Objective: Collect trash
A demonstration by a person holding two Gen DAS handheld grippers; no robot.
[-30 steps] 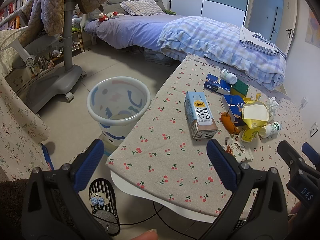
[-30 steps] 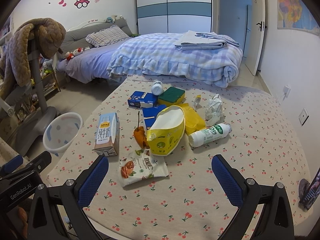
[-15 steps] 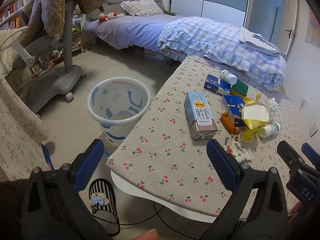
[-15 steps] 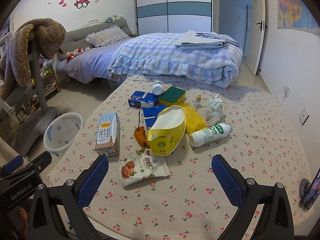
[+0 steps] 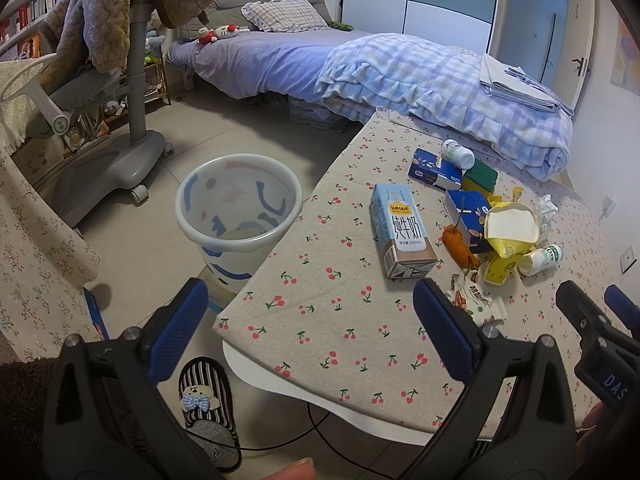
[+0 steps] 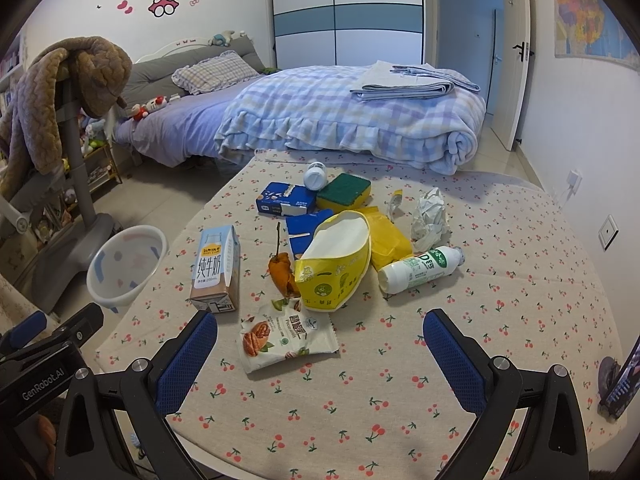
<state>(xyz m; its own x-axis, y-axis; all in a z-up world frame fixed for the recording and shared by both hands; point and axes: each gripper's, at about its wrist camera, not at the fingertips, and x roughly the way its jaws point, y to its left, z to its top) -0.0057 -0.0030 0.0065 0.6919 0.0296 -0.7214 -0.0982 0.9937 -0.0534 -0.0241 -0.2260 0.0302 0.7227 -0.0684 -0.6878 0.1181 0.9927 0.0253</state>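
Note:
Trash lies on a table with a cherry-print cloth (image 6: 400, 380): a milk carton (image 6: 216, 268) (image 5: 400, 236) on its side, a nut snack packet (image 6: 286, 336), a yellow bag (image 6: 338, 268), an orange pepper (image 6: 282, 274), a white bottle (image 6: 418, 270), crumpled paper (image 6: 430, 216), blue boxes (image 6: 286, 198) and a green sponge (image 6: 344, 190). A white patterned bin (image 5: 238, 216) stands on the floor left of the table. My left gripper (image 5: 312, 312) hangs open over the table's near left corner. My right gripper (image 6: 320, 344) is open just short of the snack packet. Both hold nothing.
A bed with a checked blanket (image 6: 352, 120) stands beyond the table. A grey chair base (image 5: 108, 168) with a brown throw is on the left. A striped slipper (image 5: 208, 404) and a cable lie on the floor under the table's edge.

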